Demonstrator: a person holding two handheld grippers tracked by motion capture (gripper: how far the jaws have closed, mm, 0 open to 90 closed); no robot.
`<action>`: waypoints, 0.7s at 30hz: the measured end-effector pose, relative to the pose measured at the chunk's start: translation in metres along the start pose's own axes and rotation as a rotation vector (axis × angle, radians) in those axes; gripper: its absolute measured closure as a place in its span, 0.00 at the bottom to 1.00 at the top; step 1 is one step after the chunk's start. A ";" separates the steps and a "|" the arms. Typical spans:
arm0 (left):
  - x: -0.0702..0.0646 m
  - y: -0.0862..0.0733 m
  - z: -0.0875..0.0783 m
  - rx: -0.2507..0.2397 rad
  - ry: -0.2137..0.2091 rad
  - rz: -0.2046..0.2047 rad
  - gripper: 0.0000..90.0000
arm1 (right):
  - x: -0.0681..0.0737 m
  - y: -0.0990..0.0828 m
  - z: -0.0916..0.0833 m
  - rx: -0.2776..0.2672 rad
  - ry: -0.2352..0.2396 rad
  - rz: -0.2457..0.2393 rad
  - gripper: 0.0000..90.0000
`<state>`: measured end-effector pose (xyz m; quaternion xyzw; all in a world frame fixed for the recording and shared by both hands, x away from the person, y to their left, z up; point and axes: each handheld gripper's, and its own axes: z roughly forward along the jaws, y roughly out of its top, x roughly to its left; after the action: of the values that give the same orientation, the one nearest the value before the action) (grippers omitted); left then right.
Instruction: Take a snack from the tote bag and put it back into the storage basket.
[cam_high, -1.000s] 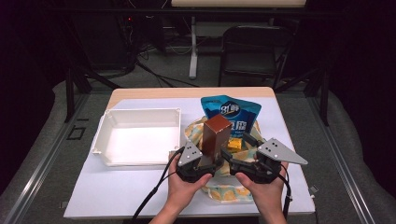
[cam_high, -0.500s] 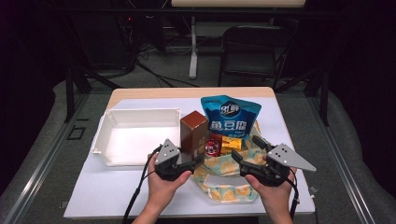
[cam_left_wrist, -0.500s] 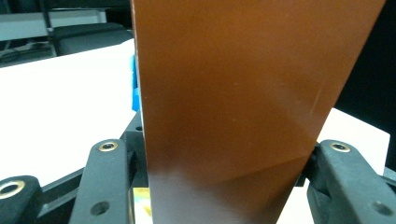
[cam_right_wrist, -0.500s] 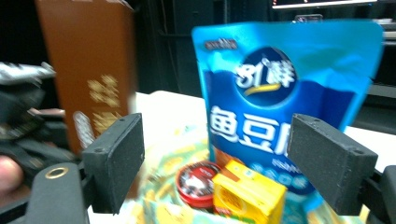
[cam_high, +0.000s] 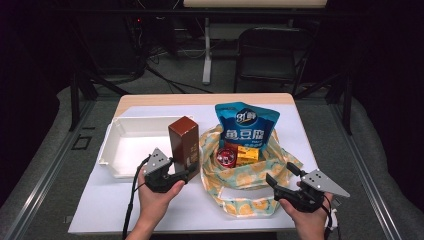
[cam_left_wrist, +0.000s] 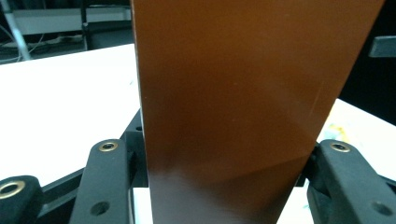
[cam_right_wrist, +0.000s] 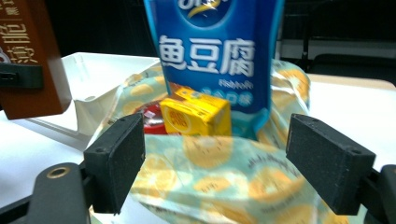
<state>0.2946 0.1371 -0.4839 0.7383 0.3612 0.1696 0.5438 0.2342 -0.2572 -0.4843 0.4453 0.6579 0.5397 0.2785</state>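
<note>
Left gripper (cam_high: 187, 172) clamps brown box (cam_high: 183, 140), moved left | right gripper (cam_high: 280, 184) agape, lower

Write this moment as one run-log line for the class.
left gripper: shut on brown box | right gripper: open, by patterned bag | box: upright, beside white tray

Left gripper (cam_high: 187, 171): black body, grey three-cornered plate on top dotted with small holes, black cable trailing off its rear. In its own view, black jaw arms with brass-ringed screw holes, smooth moulded plastic

Right gripper (cam_high: 271, 181): same black build, larger grey triangular plate with small holes, black cable looping at its rear. In its own view, two blocky black pads (cam_right_wrist: 119, 158) with a fine grainy surface, a brass-ringed hole on the arm below

Both forearms bare, no sleeves, no gloves
</note>
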 end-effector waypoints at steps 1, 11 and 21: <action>0.000 0.000 0.000 0.000 0.000 0.000 0.50 | 0.000 0.000 0.000 0.000 0.000 0.000 0.22; 0.022 -0.005 -0.012 0.012 0.050 -0.030 0.50 | -0.009 -0.006 -0.005 -0.004 -0.022 0.002 0.22; 0.045 -0.009 -0.026 0.046 0.107 -0.044 0.50 | -0.012 -0.009 -0.003 0.006 -0.012 -0.007 0.21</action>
<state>0.3056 0.1884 -0.4890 0.7324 0.4095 0.1885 0.5102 0.2345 -0.2692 -0.4939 0.4472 0.6592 0.5342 0.2831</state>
